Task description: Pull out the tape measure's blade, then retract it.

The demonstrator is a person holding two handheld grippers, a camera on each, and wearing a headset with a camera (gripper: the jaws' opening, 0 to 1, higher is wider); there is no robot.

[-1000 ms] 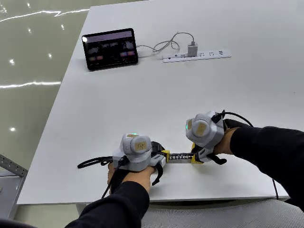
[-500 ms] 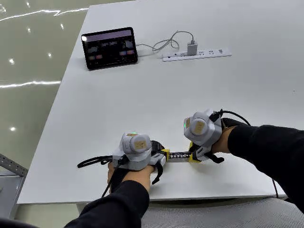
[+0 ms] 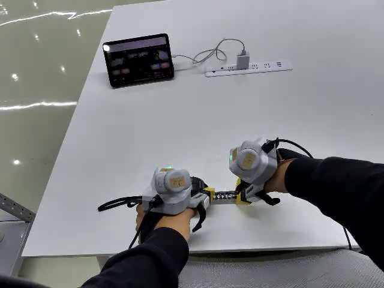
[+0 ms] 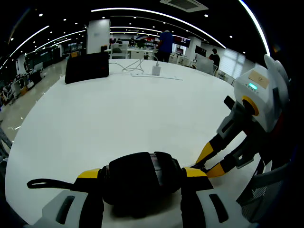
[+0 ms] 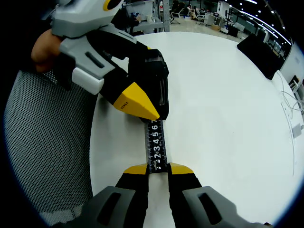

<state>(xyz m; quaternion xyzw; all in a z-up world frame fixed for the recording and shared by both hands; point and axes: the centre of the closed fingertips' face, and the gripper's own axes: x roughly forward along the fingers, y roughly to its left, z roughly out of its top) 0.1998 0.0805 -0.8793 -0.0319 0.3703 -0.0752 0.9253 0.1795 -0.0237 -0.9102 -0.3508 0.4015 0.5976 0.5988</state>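
The black tape measure case sits on the white table, clamped between the yellow-tipped fingers of my left gripper, which is shut on it. The same case and the left gripper lie near the table's front edge. A short stretch of blade with black numbers runs from the case to my right gripper, which is shut on the blade's end. In the head view the blade spans the small gap between the left gripper and the right gripper.
A dark tablet stands at the table's far left. A white power strip with a plugged charger and cable lies at the far middle. The table's front edge runs just below the grippers. A mesh chair seat lies beyond that edge.
The right gripper has moved left toward the left gripper with the blade's end, so the exposed blade is shorter. The left gripper and case have stayed put.
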